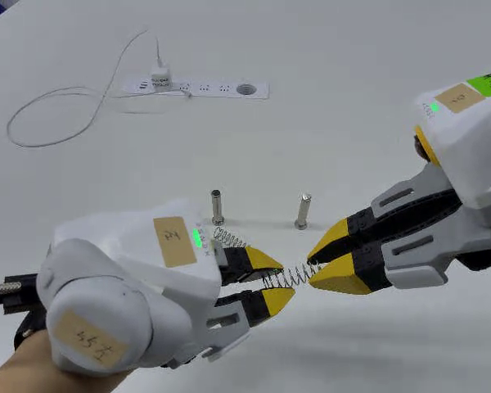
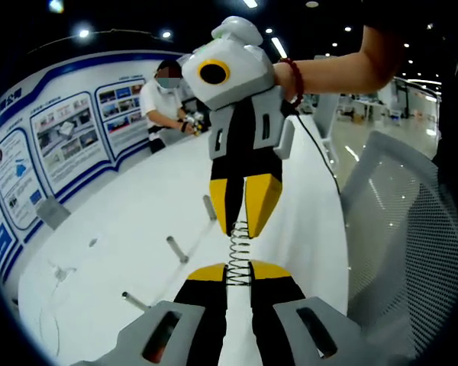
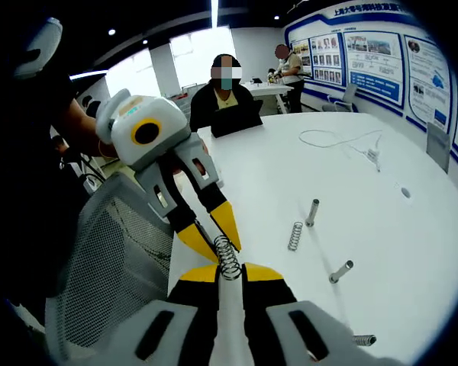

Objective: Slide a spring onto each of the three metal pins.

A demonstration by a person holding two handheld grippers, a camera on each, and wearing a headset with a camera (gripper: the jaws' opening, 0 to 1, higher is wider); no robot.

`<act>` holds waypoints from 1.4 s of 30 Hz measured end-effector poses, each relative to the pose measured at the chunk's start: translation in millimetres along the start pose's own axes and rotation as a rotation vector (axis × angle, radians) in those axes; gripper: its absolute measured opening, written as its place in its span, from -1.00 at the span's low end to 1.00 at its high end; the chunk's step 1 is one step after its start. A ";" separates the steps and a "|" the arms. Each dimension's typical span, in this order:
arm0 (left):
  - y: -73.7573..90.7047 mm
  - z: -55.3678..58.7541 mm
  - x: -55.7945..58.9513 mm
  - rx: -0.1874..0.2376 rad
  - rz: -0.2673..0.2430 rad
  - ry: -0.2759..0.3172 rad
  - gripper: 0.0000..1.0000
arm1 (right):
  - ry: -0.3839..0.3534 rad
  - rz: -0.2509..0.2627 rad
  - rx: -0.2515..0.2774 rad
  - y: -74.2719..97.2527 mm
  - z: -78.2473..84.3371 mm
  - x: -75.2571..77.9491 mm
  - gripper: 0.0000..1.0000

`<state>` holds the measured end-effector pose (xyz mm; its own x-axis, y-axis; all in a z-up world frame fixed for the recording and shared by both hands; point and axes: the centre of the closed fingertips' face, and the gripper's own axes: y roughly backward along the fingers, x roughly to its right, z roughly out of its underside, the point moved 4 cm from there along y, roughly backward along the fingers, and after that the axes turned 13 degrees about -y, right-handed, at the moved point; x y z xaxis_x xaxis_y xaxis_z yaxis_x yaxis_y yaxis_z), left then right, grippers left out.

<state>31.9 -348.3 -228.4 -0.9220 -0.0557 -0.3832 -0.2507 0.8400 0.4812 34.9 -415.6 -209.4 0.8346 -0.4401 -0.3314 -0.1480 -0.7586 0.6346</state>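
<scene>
Two pins (image 1: 217, 207) upright beyond; L tool (image 1: 285, 279) & R tool (image 1: 312, 270) each clamped tight on spring (image 1: 297, 276) ends

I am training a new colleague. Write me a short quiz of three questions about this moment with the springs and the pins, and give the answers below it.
1. True or false: the left tongs and the right tongs both grip one spring, each at one end.
2. How many metal pins stand upright in the head view? A one; B two; C five.
3. Fill in: the loose second spring rests on the white ___.
Key: 1 true; 2 B; 3 table.
</scene>
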 end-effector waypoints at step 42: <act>11.5 -6.0 -30.9 0.158 -0.236 0.330 -0.81 | -0.429 0.011 0.369 6.9 -33.7 19.8 -0.67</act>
<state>55.8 -340.1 -206.4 -0.8964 -0.4038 -0.1828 -0.4409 0.8547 0.2740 68.3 -413.4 -188.0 0.5527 -0.5461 -0.6295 -0.3956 -0.8367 0.3786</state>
